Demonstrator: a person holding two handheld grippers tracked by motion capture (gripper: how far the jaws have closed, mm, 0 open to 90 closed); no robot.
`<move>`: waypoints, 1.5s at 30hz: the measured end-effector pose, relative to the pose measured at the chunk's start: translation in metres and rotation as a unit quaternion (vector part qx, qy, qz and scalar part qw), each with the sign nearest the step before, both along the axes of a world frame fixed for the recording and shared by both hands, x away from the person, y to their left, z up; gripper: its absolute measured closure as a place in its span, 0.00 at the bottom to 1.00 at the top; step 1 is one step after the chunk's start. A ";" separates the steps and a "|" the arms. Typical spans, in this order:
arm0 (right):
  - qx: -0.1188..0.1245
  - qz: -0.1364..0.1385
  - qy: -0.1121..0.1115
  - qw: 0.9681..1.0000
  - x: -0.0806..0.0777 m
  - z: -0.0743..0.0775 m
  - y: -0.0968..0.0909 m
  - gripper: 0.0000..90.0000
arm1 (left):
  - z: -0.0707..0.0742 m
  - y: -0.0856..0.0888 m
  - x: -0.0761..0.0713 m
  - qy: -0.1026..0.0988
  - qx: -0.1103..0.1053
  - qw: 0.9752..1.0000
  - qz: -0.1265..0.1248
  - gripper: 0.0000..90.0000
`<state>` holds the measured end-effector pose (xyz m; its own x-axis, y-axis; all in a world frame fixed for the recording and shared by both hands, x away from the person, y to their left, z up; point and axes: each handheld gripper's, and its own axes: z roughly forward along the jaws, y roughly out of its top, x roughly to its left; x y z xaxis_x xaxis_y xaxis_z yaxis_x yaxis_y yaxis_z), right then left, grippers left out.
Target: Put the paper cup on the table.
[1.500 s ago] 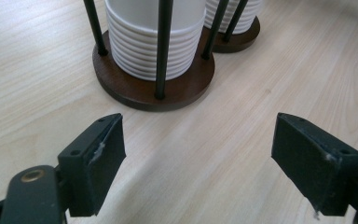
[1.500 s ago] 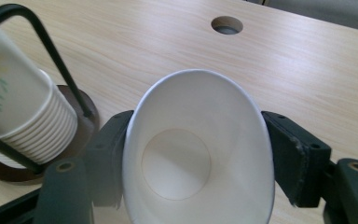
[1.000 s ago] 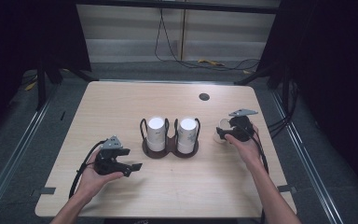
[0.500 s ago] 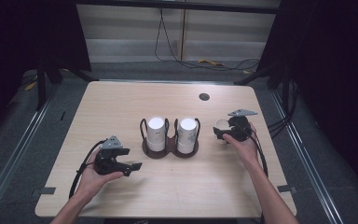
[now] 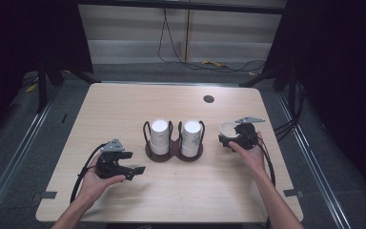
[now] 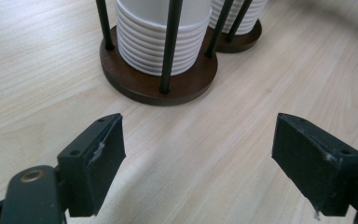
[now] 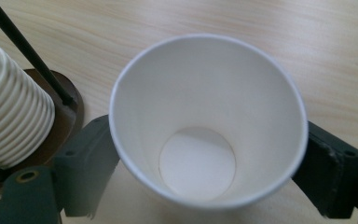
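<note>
The paper cup [image 7: 208, 121] stands upright, mouth up, on the table [image 5: 124, 105], to the right of the cup holder [image 5: 174, 153] and apart from it. In the right gripper view its rim hides the pad faces, so contact cannot be read directly. The jaws of the right gripper [image 5: 232, 139] have just been opening and now stand wide on either side of the cup; the cup sits between them, resting on its own base rather than being carried. This is judged to be a release: the cup has been set clear of the holder so it can stand alone.

The holder is a dark, double round base with thin black uprights. Each ring holds a stack of white ribbed cups, the left stack [image 5: 160, 136] and the right stack [image 5: 191, 138], placed upside down with flat bottoms upward. The uprights keep the stacks from toppling.

The left gripper [image 5: 132, 170] lies low in the person's left hand [image 5: 95, 179], near the front left of the holder. Its jaws have also been opening; they are spread wide with nothing but bare tabletop between them. It points at the holder's base, probably ready to steady it.
</note>
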<state>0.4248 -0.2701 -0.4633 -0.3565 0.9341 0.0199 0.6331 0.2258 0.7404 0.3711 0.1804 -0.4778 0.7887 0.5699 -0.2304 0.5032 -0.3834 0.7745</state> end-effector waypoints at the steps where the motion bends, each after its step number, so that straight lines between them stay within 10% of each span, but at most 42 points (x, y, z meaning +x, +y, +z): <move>1: -0.002 -0.007 0.003 1.000 -0.002 -0.001 -0.001 0.17 | 0.000 0.000 0.000 0.001 -0.001 1.000 0.001 0.19; 28: 0.030 -0.014 -0.050 0.998 -0.092 0.021 0.000 0.20 | -0.005 0.004 -0.007 0.011 0.013 1.000 0.021 0.19; 45: 0.048 0.044 -0.030 0.997 -0.127 -0.014 0.033 0.18 | -0.017 0.004 -0.017 0.012 0.022 0.999 0.030 0.20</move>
<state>0.2979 -0.2370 -0.4771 -0.4404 0.8939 0.0840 0.5685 0.2053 0.7967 0.3538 0.1847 -0.4950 0.7482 0.6252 -0.2222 0.5436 -0.3856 0.7455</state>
